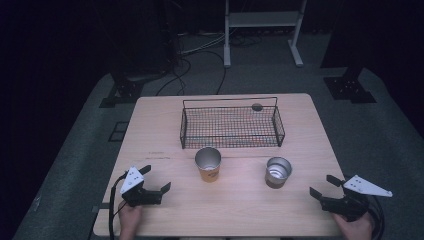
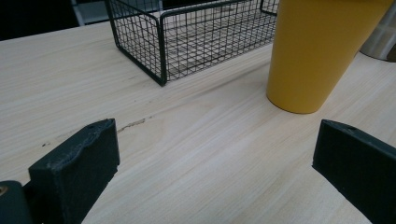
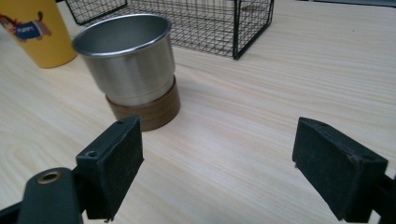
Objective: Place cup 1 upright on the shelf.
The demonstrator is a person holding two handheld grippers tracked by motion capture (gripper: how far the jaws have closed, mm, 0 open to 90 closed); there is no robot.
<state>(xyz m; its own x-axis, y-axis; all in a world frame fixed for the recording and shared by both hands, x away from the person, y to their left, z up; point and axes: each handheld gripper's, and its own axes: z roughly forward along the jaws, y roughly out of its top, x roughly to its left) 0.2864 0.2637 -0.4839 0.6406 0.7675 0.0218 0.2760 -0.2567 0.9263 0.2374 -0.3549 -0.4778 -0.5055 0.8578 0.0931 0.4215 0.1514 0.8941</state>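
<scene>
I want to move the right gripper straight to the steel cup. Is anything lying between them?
No. In the right gripper view, bare wooden table lies between the open right gripper and the steel cup. The high view shows the same.

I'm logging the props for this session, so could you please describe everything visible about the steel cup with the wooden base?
The steel cup is a short, brushed-metal tumbler with a rolled rim, flaring slightly upward, seated in a brown wood-look base ring. It stands upright and looks empty on the pale wooden table, in front of the wire basket and beside the yellow cup, touching neither. The right tongs are open, short of it.
</scene>
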